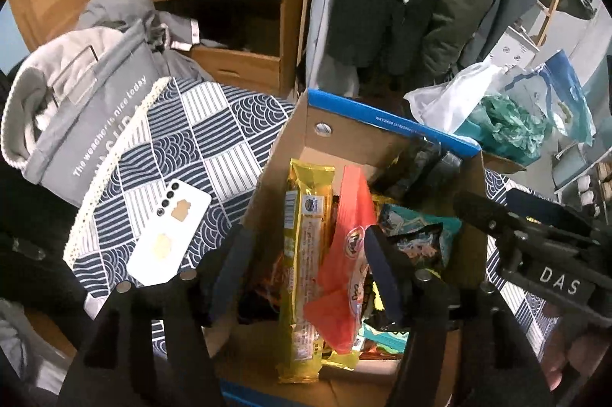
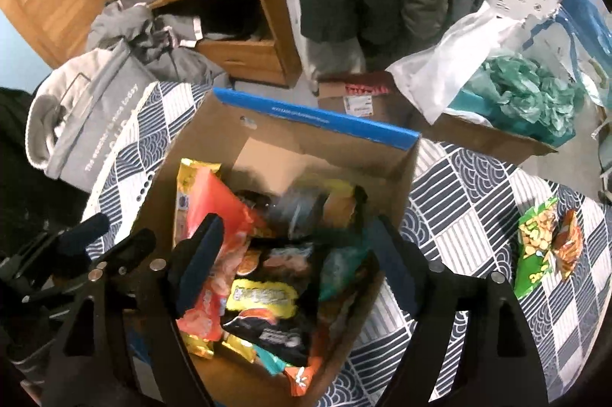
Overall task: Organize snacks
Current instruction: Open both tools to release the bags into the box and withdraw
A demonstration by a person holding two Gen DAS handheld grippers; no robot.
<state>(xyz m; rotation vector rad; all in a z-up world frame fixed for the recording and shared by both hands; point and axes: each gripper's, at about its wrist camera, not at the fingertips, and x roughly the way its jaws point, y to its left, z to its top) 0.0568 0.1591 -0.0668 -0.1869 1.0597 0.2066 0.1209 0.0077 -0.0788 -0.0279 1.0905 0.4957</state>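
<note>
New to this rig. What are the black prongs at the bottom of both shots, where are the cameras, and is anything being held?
No robot here: a person carries one hand-held gripper per hand, each with a fisheye camera looking along its two fingers. The black prongs are those fingers. The left wrist view shows the left hand-held gripper; the right wrist view shows the right hand-held gripper. Both hang open over a cardboard box of snack packets on a patterned cloth. A yellow packet and an orange packet stand between the left fingers, ungripped. A white phone and a green snack bag lie outside the box.
</note>
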